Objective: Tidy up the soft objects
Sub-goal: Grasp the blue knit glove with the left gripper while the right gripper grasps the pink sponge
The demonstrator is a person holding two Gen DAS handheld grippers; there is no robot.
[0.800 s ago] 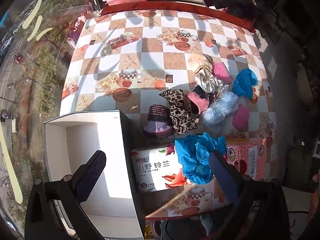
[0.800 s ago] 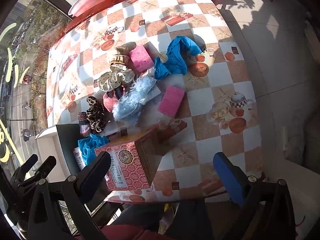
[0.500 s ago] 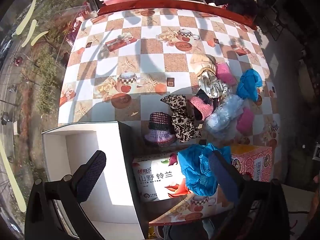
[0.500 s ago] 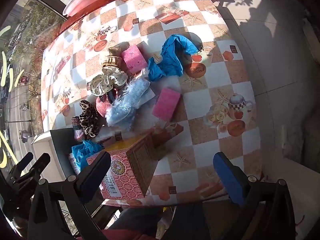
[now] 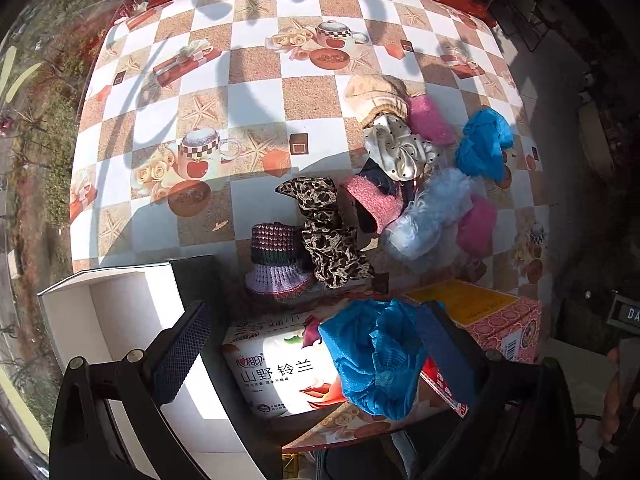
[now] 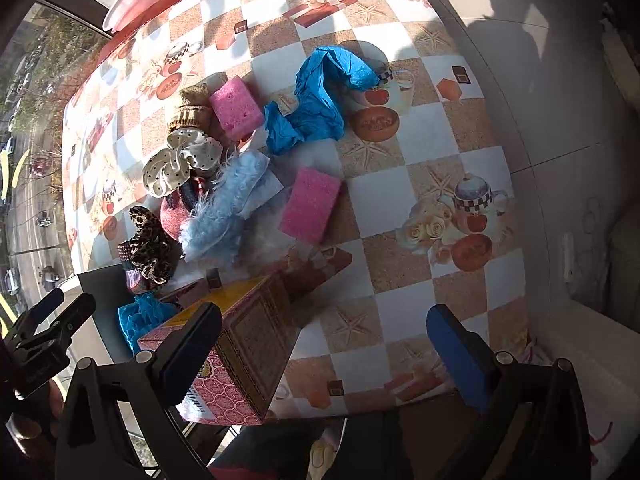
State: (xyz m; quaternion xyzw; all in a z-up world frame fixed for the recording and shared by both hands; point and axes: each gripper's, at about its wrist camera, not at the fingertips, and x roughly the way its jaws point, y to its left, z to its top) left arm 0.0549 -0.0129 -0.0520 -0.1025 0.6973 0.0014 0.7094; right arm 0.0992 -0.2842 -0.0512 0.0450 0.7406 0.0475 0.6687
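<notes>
Left wrist view: left gripper [image 5: 316, 352] had sunk nearer the blue cloth [image 5: 372, 364] at the table's [image 5: 256, 76] near edge; both grippers open, empty. Pickup likely next.

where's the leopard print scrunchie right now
In the left wrist view, the leopard print scrunchie lies mid-table, against the knitted hat on its left, just beyond the tissue box.

checkered glossy oilcloth table cover [image 5: 256, 120]: smooth, sheen in sunlight. pink porous sponge block [image 6: 311, 204]: rough, matt. just left of it, pale blue fluffy fabric piece [image 6: 224, 208]: feathery nap. cream polka-dot satin scrunchie [image 6: 180, 164]: glossy cloth. leopard-print fabric scrunchie [image 5: 326, 230]: matt. white printed tissue pack [image 5: 276, 364]: glossy film. pink patterned cardboard box [image 6: 236, 352]: matt paper.
</notes>
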